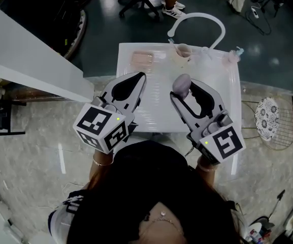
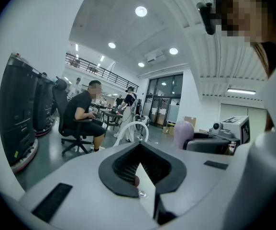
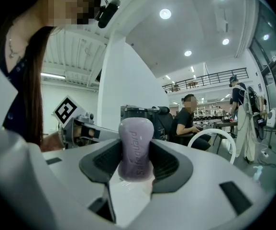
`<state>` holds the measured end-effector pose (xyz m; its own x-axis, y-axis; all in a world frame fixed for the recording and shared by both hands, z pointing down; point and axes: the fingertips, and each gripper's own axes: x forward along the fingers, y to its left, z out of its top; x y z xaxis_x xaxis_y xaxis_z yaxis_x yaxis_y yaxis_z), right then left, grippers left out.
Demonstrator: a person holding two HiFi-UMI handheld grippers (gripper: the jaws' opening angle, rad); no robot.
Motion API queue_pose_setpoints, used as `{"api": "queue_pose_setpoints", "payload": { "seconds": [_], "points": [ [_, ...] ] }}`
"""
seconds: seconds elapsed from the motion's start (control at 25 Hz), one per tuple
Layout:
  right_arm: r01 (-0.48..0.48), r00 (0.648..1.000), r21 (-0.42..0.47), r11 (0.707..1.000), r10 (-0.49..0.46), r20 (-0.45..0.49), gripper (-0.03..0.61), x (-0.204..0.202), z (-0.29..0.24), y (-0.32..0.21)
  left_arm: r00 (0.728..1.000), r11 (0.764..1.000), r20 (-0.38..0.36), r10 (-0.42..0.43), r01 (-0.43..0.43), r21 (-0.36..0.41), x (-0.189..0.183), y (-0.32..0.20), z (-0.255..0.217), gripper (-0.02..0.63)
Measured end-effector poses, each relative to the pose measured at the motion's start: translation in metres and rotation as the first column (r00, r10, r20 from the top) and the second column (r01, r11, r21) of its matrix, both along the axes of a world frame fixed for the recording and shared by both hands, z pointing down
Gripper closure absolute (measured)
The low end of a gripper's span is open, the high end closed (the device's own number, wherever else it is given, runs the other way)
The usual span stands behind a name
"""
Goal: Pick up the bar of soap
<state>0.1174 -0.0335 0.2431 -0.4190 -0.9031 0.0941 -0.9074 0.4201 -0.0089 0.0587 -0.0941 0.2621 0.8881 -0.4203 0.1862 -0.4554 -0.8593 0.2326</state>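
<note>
A lilac bar of soap [image 1: 181, 84] stands on end between the tips of my right gripper [image 1: 183, 90], which is shut on it above the white basin [image 1: 227, 85]. In the right gripper view the soap [image 3: 136, 147] rises upright out of the dark pads, embossed lettering facing me. My left gripper [image 1: 139, 80] hovers beside it over the basin's left half, tips together and nothing between them. The left gripper view shows its jaws [image 2: 140, 150] meeting, with the soap [image 2: 183, 134] off to the right.
A white curved faucet [image 1: 202, 20] arches over the basin's far edge, near a small cup [image 1: 183, 50]. A pinkish pad [image 1: 141, 59] lies at the basin's far left. A wire rack with a patterned disc [image 1: 267, 118] stands right. A seated person [image 2: 82, 116] is beyond.
</note>
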Motion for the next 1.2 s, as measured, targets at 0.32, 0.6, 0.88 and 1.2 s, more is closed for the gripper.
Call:
{"api": "queue_pose_setpoints", "payload": {
  "seconds": [0.32, 0.6, 0.88, 1.2],
  "points": [
    [0.012, 1.0, -0.001, 1.0, -0.012, 0.023, 0.393, -0.006, -0.002, -0.001, 1.0, 1.0, -0.002, 0.016, -0.016, 0.005, -0.006, 0.0, -0.006, 0.614],
    [0.028, 0.999, -0.004, 1.0, -0.028, 0.031, 0.393, -0.012, -0.007, -0.025, 1.0, 1.0, -0.005, 0.014, -0.014, 0.003, -0.014, -0.02, -0.013, 0.614],
    [0.035, 0.998, -0.005, 0.999, -0.035, 0.045, 0.393, -0.014, -0.007, -0.037, 1.0, 1.0, -0.009, 0.007, -0.007, 0.005, -0.018, -0.031, -0.013, 0.614],
    [0.035, 0.998, 0.012, 0.999, -0.036, 0.056, 0.393, -0.013, -0.005, -0.038, 0.999, 1.0, -0.054, 0.008, -0.006, 0.021, -0.021, -0.031, -0.019, 0.614]
  ]
}}
